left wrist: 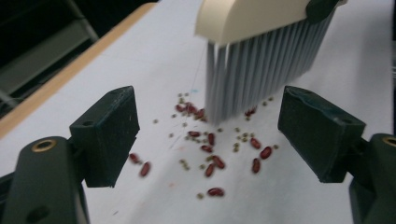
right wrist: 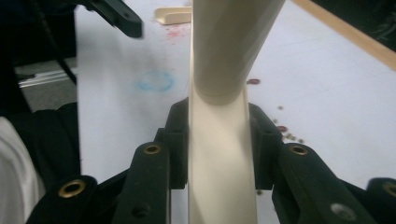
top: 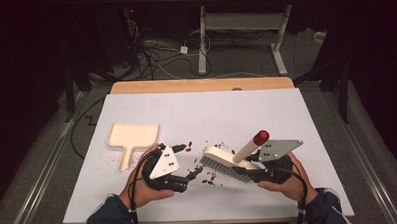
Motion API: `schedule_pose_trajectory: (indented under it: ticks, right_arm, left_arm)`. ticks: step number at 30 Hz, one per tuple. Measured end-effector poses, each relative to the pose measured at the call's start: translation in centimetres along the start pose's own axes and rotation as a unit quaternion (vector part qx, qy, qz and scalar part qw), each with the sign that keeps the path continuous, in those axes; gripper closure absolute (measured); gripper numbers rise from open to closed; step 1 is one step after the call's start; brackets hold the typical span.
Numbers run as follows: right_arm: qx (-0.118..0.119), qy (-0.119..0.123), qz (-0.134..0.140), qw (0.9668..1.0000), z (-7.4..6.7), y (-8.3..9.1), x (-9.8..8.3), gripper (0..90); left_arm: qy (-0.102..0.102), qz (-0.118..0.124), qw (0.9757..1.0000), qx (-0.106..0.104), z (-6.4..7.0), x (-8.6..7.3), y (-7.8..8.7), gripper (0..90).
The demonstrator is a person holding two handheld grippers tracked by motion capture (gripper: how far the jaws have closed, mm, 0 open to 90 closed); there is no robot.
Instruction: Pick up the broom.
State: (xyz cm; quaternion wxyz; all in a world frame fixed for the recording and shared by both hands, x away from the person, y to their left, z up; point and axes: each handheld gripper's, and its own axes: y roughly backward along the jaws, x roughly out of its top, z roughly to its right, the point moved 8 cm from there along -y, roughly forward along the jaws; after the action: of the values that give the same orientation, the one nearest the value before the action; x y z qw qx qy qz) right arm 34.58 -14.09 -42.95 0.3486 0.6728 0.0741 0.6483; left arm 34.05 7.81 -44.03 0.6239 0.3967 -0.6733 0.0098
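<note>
Your right gripper (top: pixel 258 171) is clamped on the brush (top: pixel 227 162) handle, bristles resting among the scattered beans (left wrist: pixel 212 149) mid-table, while your left gripper (top: pixel 192 175) stands released and empty. Sweeping seems underway; next, you'd likely need that free gripper on the dustpan (top: pixel 132 138), lying well left of the beans.

High view is looking forward and down over the whole table (top: pixel 287 119). Both gripper views are sitting close and low, sharing the brush (left wrist: pixel 261 28) and scattered beans (left wrist: pixel 212 140).

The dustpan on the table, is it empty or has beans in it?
Empty. The dustpan lies bare at the left; the beans are scattered on the table.
</note>
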Motion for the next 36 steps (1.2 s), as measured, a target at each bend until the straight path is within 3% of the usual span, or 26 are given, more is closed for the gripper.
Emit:
schedule_pose_trajectory:
  ticks: [1,5,7,8,12,15,19,30,35,36]
  right_arm:
    - [-0.017,-0.007,0.001,0.9998,0.6,0.4,0.0,67.2]
    - [-0.033,-0.012,0.003,0.9994,1.2,0.9,-0.1,67.2]
    - [-0.042,-0.015,0.003,0.9990,1.6,1.2,-0.1,67.2]
    - [-0.059,-0.017,0.001,0.9981,2.1,1.5,-0.1,67.2]
    - [-0.071,-0.029,0.000,0.9971,2.9,1.8,-0.3,67.2]
    - [-0.078,-0.032,-0.003,0.9964,3.2,1.8,-0.5,67.2]
    - [-0.088,-0.035,-0.003,0.9955,3.7,1.8,-0.5,67.2]
    - [-0.125,-0.037,-0.018,0.9914,5.4,1.6,-0.9,67.2]
    - [-0.156,-0.029,-0.027,0.9870,6.5,1.7,-0.9,67.2]
    - [-0.170,-0.023,-0.031,0.9846,7.0,1.7,-0.8,67.2]
  left_arm:
    - [0.003,-0.002,0.9999,0.011,-0.3,-0.4,0.4,19.7]
    - [0.019,-0.014,0.9983,0.052,-1.6,-2.8,2.0,19.7]
    - [0.027,-0.026,0.9969,0.069,-2.3,-4.2,2.6,19.7]
    - [0.033,-0.029,0.9960,0.078,-2.6,-4.8,2.9,20.2]
    - [0.052,-0.046,0.9927,0.099,-3.5,-6.9,4.0,21.1]
    - [0.062,-0.056,0.9908,0.107,-3.5,-8.2,4.5,21.1]
    - [0.043,-0.091,0.9881,0.116,-3.1,-10.0,4.8,21.1]
    - [0.057,-0.098,0.9873,0.112,-2.6,-11.1,5.2,20.1]
    - [0.062,-0.098,0.9869,0.112,-2.7,-11.2,5.3,20.1]
    - [0.063,-0.097,0.9870,0.112,-2.7,-11.1,5.3,20.1]
